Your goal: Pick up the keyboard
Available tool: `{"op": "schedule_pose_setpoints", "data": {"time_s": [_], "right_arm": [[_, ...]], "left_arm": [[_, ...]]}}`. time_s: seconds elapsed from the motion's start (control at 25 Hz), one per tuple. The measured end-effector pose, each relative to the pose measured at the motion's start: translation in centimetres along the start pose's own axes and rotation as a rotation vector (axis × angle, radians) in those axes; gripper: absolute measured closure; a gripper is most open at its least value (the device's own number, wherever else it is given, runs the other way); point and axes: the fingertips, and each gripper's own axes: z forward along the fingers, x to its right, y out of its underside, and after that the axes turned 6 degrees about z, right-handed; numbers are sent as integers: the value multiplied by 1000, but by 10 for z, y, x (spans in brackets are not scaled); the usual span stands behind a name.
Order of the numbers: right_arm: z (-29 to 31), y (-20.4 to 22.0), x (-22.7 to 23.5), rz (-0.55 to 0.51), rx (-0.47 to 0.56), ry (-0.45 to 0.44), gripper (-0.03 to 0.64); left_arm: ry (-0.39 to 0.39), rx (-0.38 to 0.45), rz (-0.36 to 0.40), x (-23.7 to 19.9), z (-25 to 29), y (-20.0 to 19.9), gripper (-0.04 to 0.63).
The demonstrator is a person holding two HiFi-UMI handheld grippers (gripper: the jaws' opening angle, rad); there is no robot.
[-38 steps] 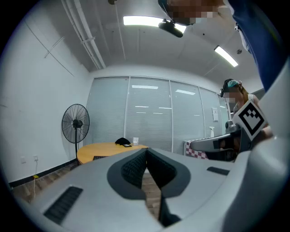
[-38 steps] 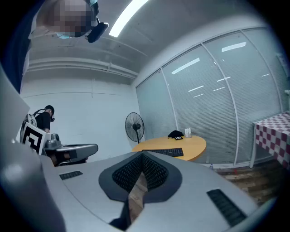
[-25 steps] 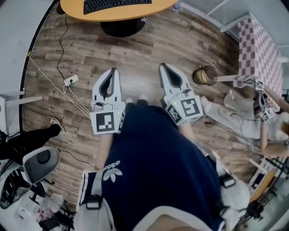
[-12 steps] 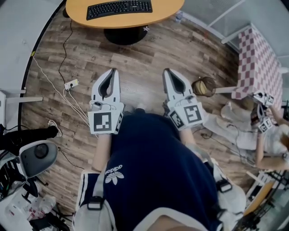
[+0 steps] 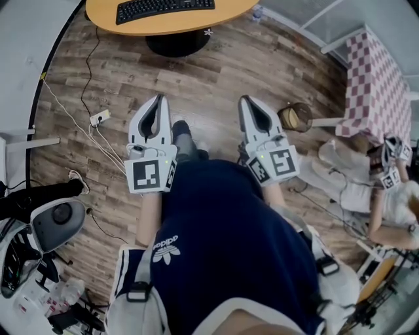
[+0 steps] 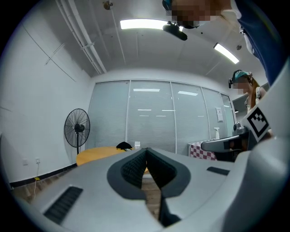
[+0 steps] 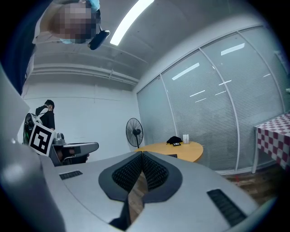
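A black keyboard [image 5: 163,9] lies on the round yellow table [image 5: 196,23] at the top of the head view, far ahead of both grippers. My left gripper [image 5: 158,98] and right gripper [image 5: 245,99] are held side by side over the wooden floor, pointing toward the table. Both are shut with nothing between the jaws. In the left gripper view the closed left gripper [image 6: 146,149] points at the yellow table [image 6: 97,153]. Past the closed right gripper [image 7: 142,154], the right gripper view shows the same table [image 7: 186,148].
A power strip with cables [image 5: 99,118] lies on the floor at the left. A round basket [image 5: 296,116] and a checkered table [image 5: 376,78] stand at the right, beside a seated person [image 5: 366,190]. An office chair [image 5: 55,226] is at the lower left. A standing fan [image 6: 77,128] is near the wall.
A dark shoe has stepped forward between the grippers. The right gripper has drifted slightly to the right. Both grippers stay shut and empty.
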Motion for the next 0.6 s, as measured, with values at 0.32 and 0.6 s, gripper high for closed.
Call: {"op": "schedule_pose_setpoints", "data": {"time_s": [0.32, 0.6], "right_arm": [[37, -3, 22, 29, -17, 20, 614], [108, -23, 29, 27, -6, 33, 614]], "left_arm": [[11, -29, -8, -19, 39, 5, 592], [49, -28, -5, -75, 91, 2, 592]]}}
